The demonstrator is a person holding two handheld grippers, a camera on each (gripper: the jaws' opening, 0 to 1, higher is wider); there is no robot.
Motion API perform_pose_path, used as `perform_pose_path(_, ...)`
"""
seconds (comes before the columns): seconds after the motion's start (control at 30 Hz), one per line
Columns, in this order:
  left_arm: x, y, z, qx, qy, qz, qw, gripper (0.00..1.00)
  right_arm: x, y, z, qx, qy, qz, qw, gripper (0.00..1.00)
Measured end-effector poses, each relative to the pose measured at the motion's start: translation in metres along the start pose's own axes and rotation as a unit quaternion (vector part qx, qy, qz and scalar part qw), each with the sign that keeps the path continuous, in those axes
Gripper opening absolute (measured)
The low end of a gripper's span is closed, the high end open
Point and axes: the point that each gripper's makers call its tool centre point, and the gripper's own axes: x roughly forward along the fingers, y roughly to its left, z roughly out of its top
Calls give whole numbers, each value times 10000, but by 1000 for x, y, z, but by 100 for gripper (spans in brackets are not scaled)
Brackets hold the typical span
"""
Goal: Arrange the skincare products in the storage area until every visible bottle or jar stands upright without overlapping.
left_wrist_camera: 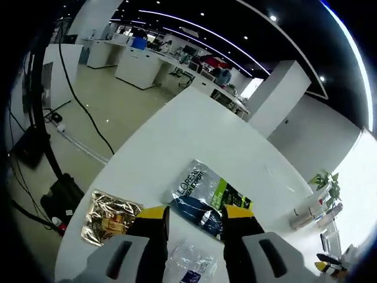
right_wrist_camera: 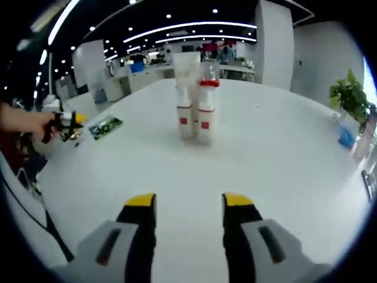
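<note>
Jaws of both the left gripper [left_wrist_camera: 194, 221] and right gripper [right_wrist_camera: 189, 206] are spread wide, empty; the sachets [left_wrist_camera: 206, 191] should be approached squarely, the upright bottles [right_wrist_camera: 197, 112] left undisturbed on the counter [right_wrist_camera: 283, 153].

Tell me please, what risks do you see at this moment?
The two white bottles stand close together, perhaps touching, so the open right gripper reaching for one could topple the other. In the left gripper view, the left gripper hangs open over flat packets lying partly overlapped; it might pinch two together.
</note>
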Motion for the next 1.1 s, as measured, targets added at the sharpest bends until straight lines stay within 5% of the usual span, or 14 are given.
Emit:
perform_pose_path(0.23,18,19,-4,-160,152,383,9990,35,-10,8,8,-113,-58,40,9999,42)
perform_pose_path(0.37,26,18,1,-213,100,321,9992,33,-11,9,12,-139,-79,56,9999,42)
perform_pose_path(0.87,25,36,4,-732,41,652,9952,5,-18,11,6,-171,10,32,9998,41)
perform_pose_path(1.1,27,36,5,-882,8,660,9939,1,-25,10,-2,-142,65,-26,9999,40)
